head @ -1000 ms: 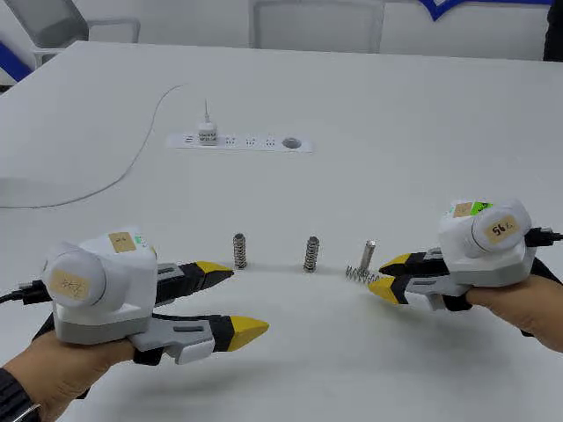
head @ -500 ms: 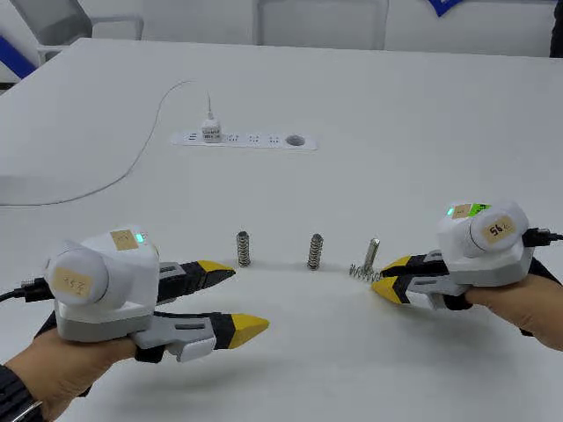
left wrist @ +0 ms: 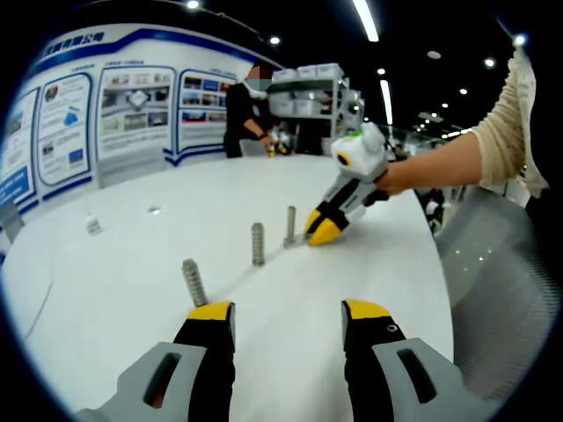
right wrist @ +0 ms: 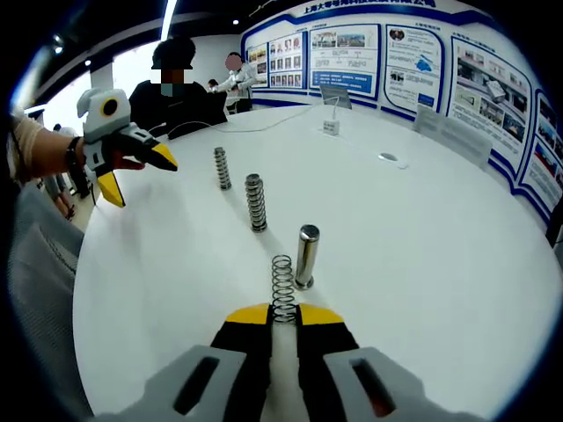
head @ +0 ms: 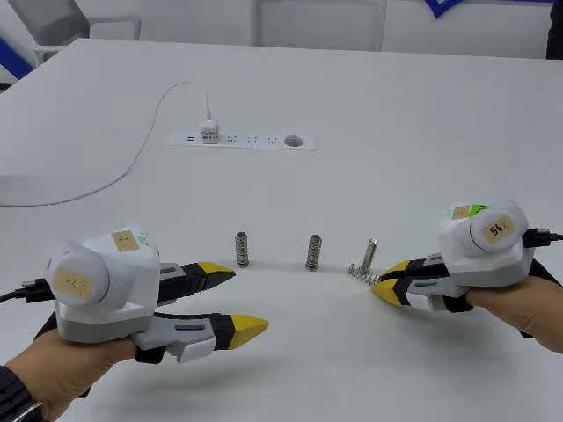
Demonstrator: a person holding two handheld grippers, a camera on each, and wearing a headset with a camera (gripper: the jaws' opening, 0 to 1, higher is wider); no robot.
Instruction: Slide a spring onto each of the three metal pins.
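Head view: high, facing forward and down over table (head: 396, 114) | left gripper view: low, looks along pins (left wrist: 257, 243) | right gripper view: low, near, opposite way | shared: pins.

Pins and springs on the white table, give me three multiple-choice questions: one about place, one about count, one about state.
1. Where does the bare pin stand?
A. nearest the right gripper
B. middle of the row
C. left end of the row

2. How many pins already wear a spring?
A. one
B. two
C. three

3. How are the left gripper's fingers?
A. shut on a spring
B. open, holding nothing
C. shut on a pin

Answers:
1 A, its fingers hold the loose spring right beside that pin.
2 B, the left pin and middle pin are sleeved.
3 B, a wide gap shows between them.
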